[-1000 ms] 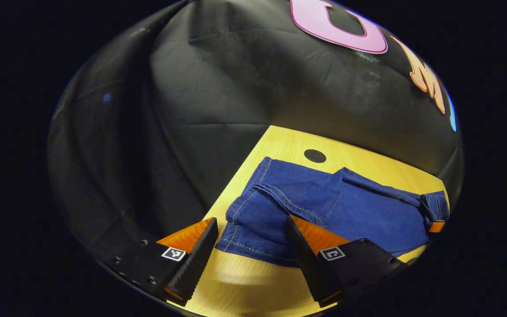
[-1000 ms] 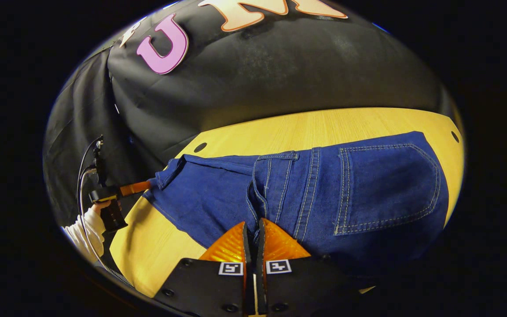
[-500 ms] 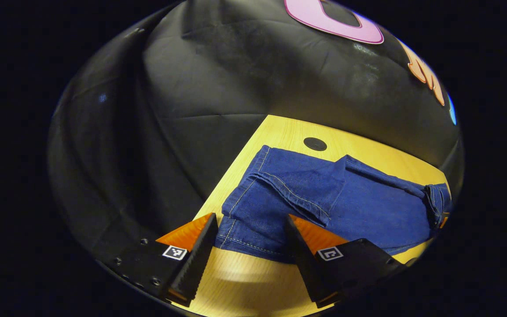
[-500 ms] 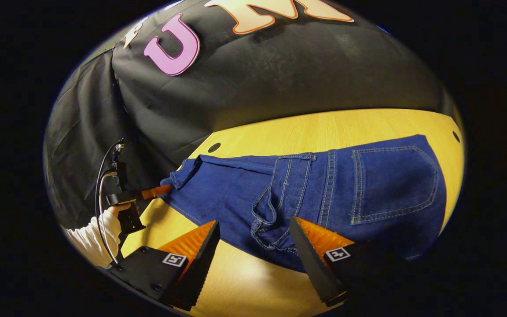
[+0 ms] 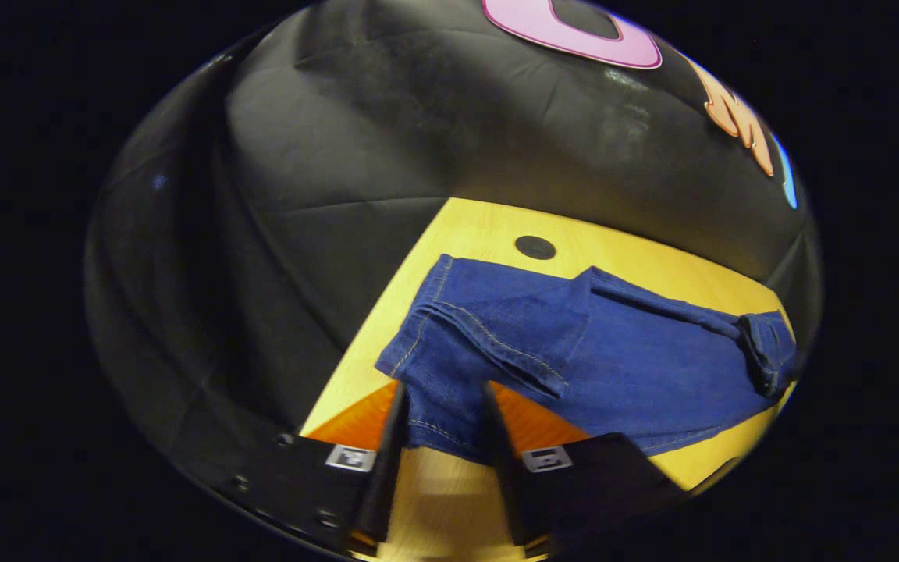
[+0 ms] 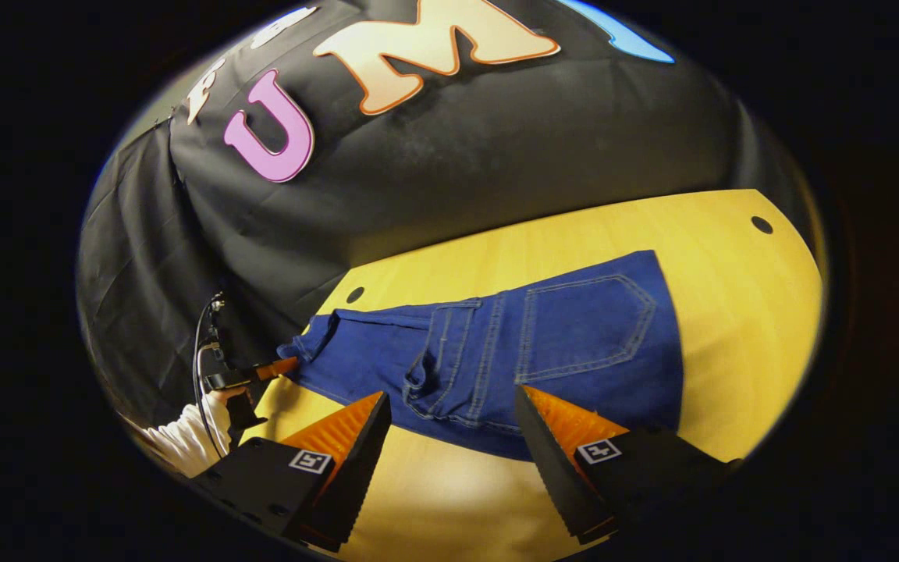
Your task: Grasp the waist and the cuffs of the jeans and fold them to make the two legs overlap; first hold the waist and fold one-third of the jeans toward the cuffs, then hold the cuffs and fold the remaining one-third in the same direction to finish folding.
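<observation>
Left gripper view: the left gripper point(image 5: 440, 425) has its two fingers point(image 5: 387, 445) drawn close around the near cuff corner of the jeans point(image 5: 574, 351), and the denim edge sits between them; whether both press on the cloth I cannot tell. Beyond them the one pair of jeans lies flat on the yellow tabletop point(image 5: 481, 230), legs overlapped, and one round black hole point(image 5: 535, 247) sits in the wood just past the cloth.

The right gripper view shows the other end: the right gripper point(image 6: 449, 425) hangs with its fingers point(image 6: 360, 445) spread wide, clear of the denim, just above the waist edge. Here the back pocket point(image 6: 582, 320) faces up, and two holes point(image 6: 354, 295) mark the tabletop. Far left, a hand point(image 6: 223, 396) in a white sleeve point(image 6: 184, 441) holds the left gripper at the cuffs.
</observation>
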Demonstrator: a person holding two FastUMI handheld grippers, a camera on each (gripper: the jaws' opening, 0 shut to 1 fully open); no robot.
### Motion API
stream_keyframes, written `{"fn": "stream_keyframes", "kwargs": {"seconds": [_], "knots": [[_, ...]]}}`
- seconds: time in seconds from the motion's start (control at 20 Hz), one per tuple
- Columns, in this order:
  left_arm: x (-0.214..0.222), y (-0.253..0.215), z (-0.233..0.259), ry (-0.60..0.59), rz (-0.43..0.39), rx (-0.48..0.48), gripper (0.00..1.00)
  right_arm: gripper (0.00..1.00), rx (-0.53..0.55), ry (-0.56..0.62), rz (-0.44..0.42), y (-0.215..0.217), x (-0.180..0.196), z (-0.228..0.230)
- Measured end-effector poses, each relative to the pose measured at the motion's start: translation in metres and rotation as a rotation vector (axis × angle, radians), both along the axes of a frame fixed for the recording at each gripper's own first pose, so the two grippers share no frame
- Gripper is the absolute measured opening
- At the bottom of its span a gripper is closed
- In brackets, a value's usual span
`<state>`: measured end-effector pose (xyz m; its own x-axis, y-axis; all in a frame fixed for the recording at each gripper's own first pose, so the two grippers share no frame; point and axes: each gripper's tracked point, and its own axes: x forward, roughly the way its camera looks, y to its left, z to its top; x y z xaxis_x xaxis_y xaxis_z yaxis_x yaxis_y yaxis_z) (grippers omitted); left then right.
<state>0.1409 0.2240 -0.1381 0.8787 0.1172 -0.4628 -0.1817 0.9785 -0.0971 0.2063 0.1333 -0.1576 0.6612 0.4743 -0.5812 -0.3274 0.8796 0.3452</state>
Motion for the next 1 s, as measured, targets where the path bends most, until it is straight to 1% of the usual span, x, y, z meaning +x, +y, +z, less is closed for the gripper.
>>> {"fn": "stream_keyframes", "kwargs": {"seconds": [0.05,0.1,0.15,0.2,0.3,0.45,0.5,0.55,0.65,0.7,0.75,0.8,1.0], "knots": [[0.005,0.0,-0.007,0.004,0.028,-0.02,0.24,0.98,-0.019,0.003,-0.002,-0.007,-0.003,0.0],[0.001,0.003,-0.003,-0.002,0.028,-0.012,0.05,0.98,-0.031,0.007,-0.005,-0.012,-0.007,0.001],[0.004,0.002,-0.003,-0.007,0.032,-0.018,0.05,0.94,-0.036,0.011,-0.003,-0.016,-0.013,0.004],[0.003,0.001,-0.002,-0.007,0.024,-0.014,0.03,0.98,-0.043,0.015,-0.004,-0.021,-0.019,0.005],[0.004,-0.001,0.0,0.005,0.013,-0.012,0.0,0.98,-0.062,0.021,-0.014,-0.032,-0.025,0.005],[0.003,-0.005,0.007,0.016,-0.004,0.008,0.0,0.98,-0.058,0.027,-0.054,-0.051,-0.029,0.011],[0.001,-0.011,0.015,0.014,-0.023,0.013,0.0,0.98,-0.053,0.029,-0.069,-0.056,-0.029,0.012],[0.006,-0.016,0.026,-0.013,-0.048,0.02,0.0,0.98,-0.048,0.032,-0.085,-0.062,-0.028,0.014],[0.0,-0.031,0.055,-0.07,-0.091,0.018,0.0,0.98,-0.044,0.028,-0.109,-0.074,-0.027,0.019],[-0.003,-0.041,0.073,-0.103,-0.116,0.002,0.0,0.94,-0.044,0.023,-0.117,-0.081,-0.027,0.021],[-0.008,-0.054,0.096,-0.129,-0.136,-0.015,0.0,0.94,-0.041,0.022,-0.12,-0.085,-0.026,0.023],[-0.01,-0.07,0.112,-0.147,-0.166,-0.033,0.0,0.98,-0.035,0.021,-0.122,-0.09,-0.026,0.027],[0.002,-0.166,0.155,-0.193,-0.254,-0.073,0.0,0.98,-0.019,-0.003,-0.132,-0.115,-0.026,0.041]]}}
